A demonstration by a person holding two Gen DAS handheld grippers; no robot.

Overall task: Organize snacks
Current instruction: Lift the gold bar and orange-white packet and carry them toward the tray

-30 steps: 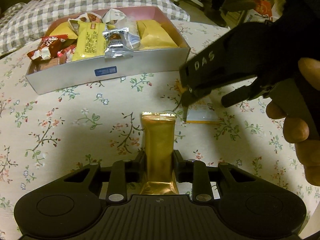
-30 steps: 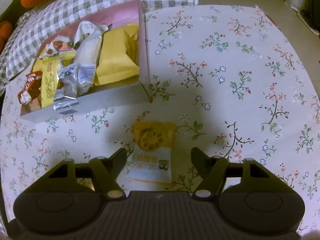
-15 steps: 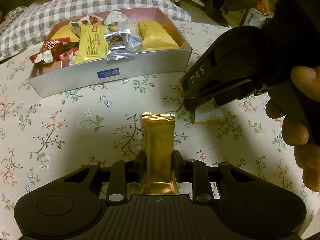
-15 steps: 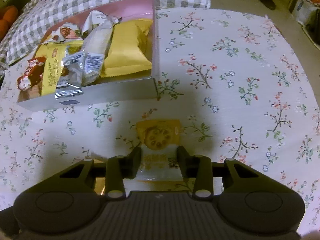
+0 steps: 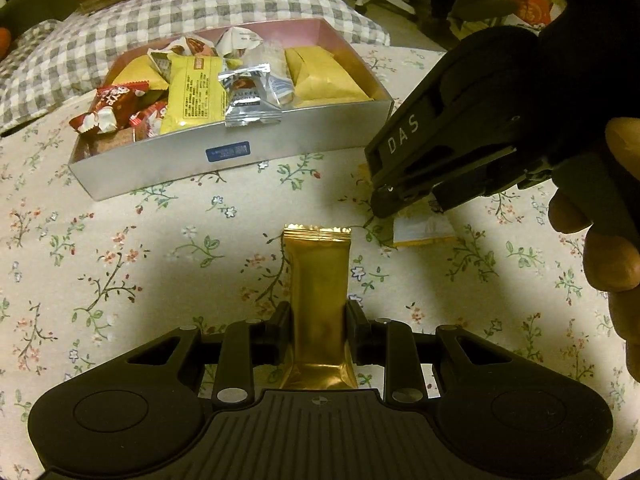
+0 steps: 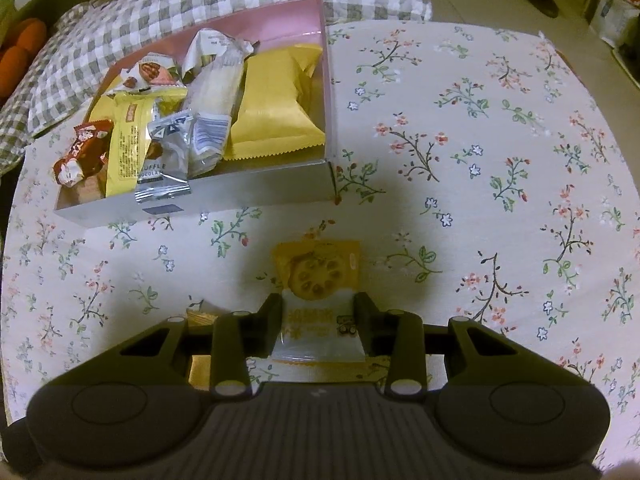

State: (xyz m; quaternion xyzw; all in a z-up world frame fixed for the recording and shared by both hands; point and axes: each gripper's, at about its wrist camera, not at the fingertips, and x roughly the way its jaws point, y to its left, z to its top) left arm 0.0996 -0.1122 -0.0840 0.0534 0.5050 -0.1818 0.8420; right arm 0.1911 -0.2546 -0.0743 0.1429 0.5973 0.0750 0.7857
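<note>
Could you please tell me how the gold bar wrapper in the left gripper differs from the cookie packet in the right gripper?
The gold bar wrapper is long, narrow and plain metallic gold; the cookie packet is shorter, wider, yellow and white, with a round cookie pictured. The wrapper is seen in both wrist views, the packet mostly hidden in the left one. Each is pinched in a shut gripper, left gripper and right gripper, short of the snack box.

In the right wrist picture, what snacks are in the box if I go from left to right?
Red wrapper → yellow printed packet → silver truffle chocolate packet → white wrapped stick → plain yellow packet, all lying in the box.
</note>
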